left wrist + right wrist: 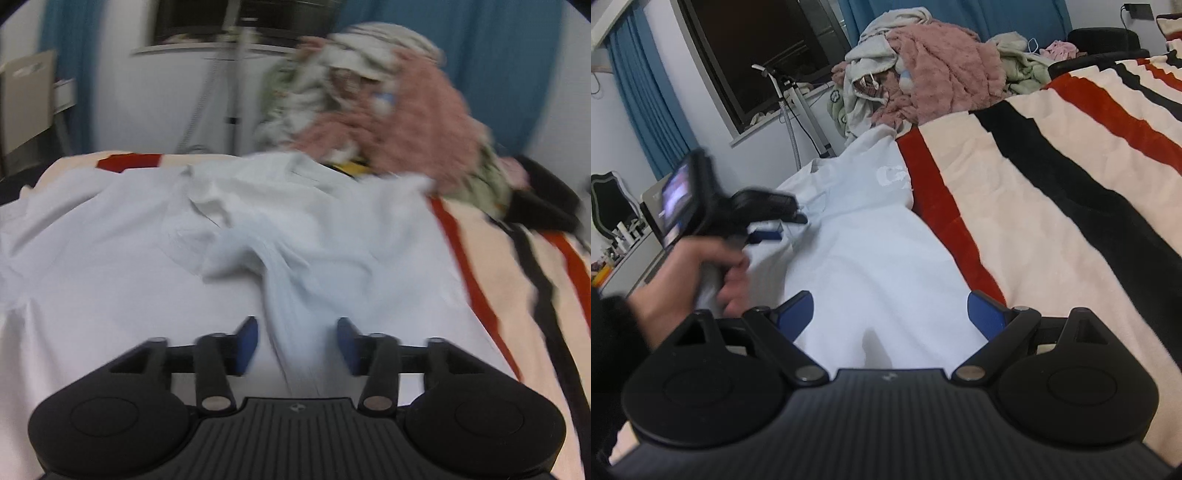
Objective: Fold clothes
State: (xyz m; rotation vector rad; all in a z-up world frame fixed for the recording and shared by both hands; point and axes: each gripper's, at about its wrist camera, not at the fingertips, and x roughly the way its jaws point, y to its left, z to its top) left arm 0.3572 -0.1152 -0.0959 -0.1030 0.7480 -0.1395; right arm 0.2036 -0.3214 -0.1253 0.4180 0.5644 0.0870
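A white garment (147, 236) lies spread and wrinkled on the striped bed cover (524, 280). A raised fold of it runs toward my left gripper (297, 343), which is open just above the cloth, with the fold between its blue pads. In the right wrist view the same garment (871, 251) lies along the bed with a pale print near its far end. My right gripper (890, 317) is open and empty over the garment's near end. The left gripper (768, 225), blurred, shows over the garment's left side, held by a hand.
A heap of pink, green and white clothes (923, 81) sits at the bed's far end, also in the left wrist view (384, 110). The striped blanket (1071, 184) stretches right. A window, blue curtains and a metal stand (798, 110) are at the far left.
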